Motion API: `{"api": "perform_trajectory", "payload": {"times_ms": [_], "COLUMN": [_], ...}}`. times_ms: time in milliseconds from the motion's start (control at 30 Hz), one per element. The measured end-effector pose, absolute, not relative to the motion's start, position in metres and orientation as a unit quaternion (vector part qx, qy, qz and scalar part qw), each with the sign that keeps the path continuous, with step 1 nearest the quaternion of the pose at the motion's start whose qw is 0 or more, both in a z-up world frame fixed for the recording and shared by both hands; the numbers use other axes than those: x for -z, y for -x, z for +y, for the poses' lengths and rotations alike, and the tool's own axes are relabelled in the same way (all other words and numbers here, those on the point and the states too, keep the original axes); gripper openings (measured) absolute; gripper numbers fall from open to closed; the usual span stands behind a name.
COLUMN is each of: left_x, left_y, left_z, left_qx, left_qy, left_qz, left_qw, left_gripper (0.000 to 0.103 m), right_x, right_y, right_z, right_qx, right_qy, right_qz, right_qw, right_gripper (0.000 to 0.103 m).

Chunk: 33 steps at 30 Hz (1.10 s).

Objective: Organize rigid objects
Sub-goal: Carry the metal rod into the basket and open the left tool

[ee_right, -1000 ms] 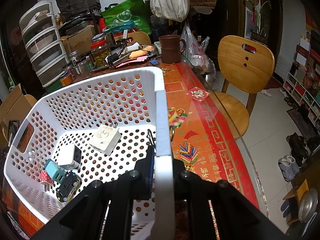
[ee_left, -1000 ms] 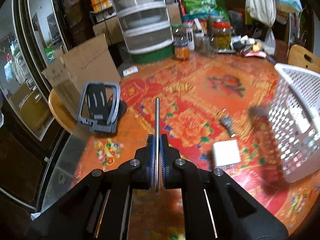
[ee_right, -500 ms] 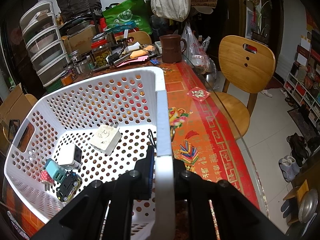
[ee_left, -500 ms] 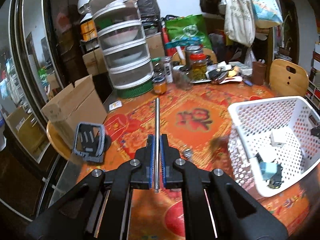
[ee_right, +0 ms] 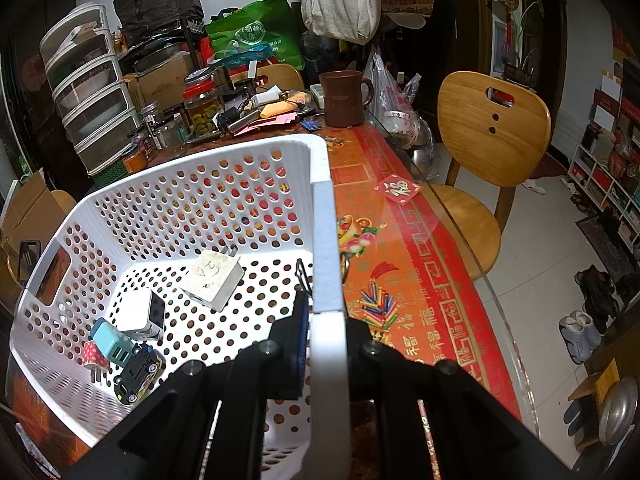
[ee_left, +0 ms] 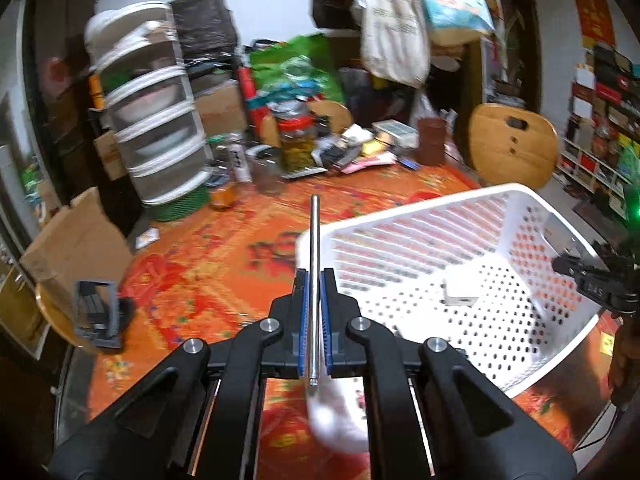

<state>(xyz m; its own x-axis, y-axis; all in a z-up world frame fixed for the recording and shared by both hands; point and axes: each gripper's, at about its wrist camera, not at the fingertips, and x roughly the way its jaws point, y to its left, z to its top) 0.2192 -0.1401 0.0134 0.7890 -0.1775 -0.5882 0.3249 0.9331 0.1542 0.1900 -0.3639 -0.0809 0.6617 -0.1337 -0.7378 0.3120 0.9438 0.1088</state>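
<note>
Step in hand: carrying the metal rod to the basket.
Left tool (ee_left: 315, 320), low centre, pinches the metal rod (ee_left: 314, 264); right tool (ee_right: 325, 336) clamps the basket (ee_right: 320, 200) rim. Next: judged, advance over the counter (ee_left: 224, 264), then release inside.

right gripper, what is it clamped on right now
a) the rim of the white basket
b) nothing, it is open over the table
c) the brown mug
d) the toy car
a: in the right wrist view the right gripper is shut on the rim of the white basket, while the toy car lies loose inside the basket and the brown mug stands far off on the table.
</note>
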Motion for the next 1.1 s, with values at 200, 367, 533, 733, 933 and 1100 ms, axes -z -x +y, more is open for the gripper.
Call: {"api": "perform_trajectory", "payload": {"times_ms": [200,367,533,733,933,1100], "left_x": [0.021,0.043,0.051,0.029,0.024,0.062], "left_y": [-0.23,-0.238,-0.243,-0.217,-0.191,-0.212], "left_z": [-0.185,-0.197,-0.188,-0.145,-0.047,0.021], "left_qx": [0.17,0.185,0.207,0.241,0.173,0.079], "left_qy": [-0.14,-0.137,-0.113,-0.052,0.029,0.022], "left_qz": [0.337,0.359,0.365,0.292,0.262,0.311], "left_qw": [0.915,0.905,0.901,0.924,0.949,0.947], "left_gripper": [0.005,0.005,0.005,0.102,0.102,0.102], "right_x": [0.08,0.079,0.079,0.079,0.08,0.08], "right_y": [-0.189,-0.19,-0.191,-0.191,-0.19,-0.19], "right_z": [-0.364,-0.364,-0.363,-0.364,-0.364,-0.363], "right_qx": [0.122,0.121,0.122,0.118,0.118,0.119], "right_qy": [-0.113,-0.111,-0.112,-0.114,-0.115,-0.111], "right_qz": [0.392,0.393,0.394,0.393,0.392,0.393], "right_qw": [0.905,0.905,0.904,0.905,0.905,0.905], "right_gripper": [0.01,0.01,0.01,0.011,0.011,0.011]}}
